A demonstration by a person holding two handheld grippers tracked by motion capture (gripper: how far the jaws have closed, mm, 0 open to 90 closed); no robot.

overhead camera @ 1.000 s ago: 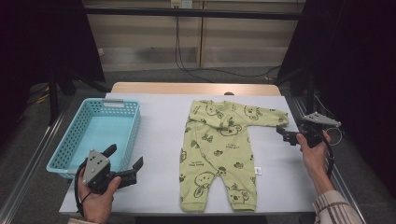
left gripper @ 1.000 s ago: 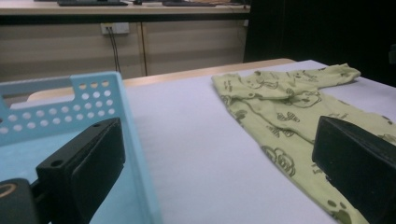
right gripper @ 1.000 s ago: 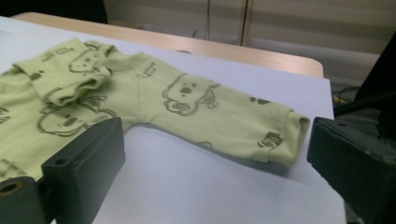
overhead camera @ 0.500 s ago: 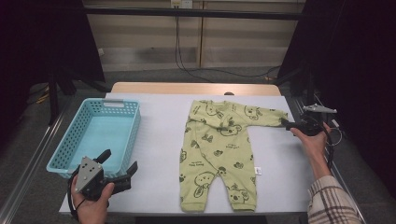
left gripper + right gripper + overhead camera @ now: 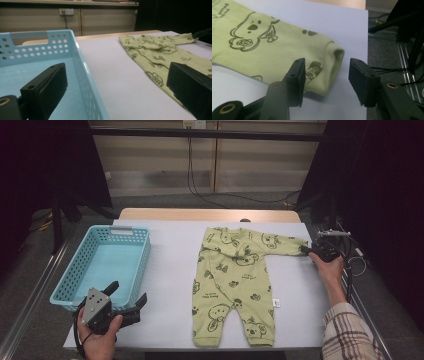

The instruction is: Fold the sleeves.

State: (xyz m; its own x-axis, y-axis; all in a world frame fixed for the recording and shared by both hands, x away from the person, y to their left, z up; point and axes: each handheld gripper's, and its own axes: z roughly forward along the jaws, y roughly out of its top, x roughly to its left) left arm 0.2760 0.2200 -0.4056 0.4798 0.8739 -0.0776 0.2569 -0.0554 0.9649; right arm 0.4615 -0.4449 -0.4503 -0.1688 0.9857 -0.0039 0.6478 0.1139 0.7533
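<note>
1. The right gripper (image 5: 306, 249) sits at the table's right edge with its two black jaws half open. They have just been closing, with the cuff (image 5: 332, 67) of the garment's sleeve between them. In the right gripper view the left pad overlaps the cloth and the right pad stands clear of it, so the cuff looks bracketed but not yet pinched.

2. The white rectangular table (image 5: 170, 265) carries everything. The yellow-green cotton baby romper printed with dark cartoon bears (image 5: 235, 280) lies flat, right of centre, with its legs toward the person and its neck away.

3. The coming pinch turns on one relation. The romper's outstretched sleeve runs crosswise toward the right edge and ends right at the right gripper's tips, so that hand is much the nearer. The jaws straddle the cuff across the sleeve's width, and I judge that closing further would take it.

4. The light blue perforated plastic basket (image 5: 138, 265) stands at the table's left, well apart from the romper, with nothing lying in it.

5. The left gripper (image 5: 132, 302) rests in the person's hand at the near left corner, just beside the basket's near end, its jaws wide and holding nothing.
</note>
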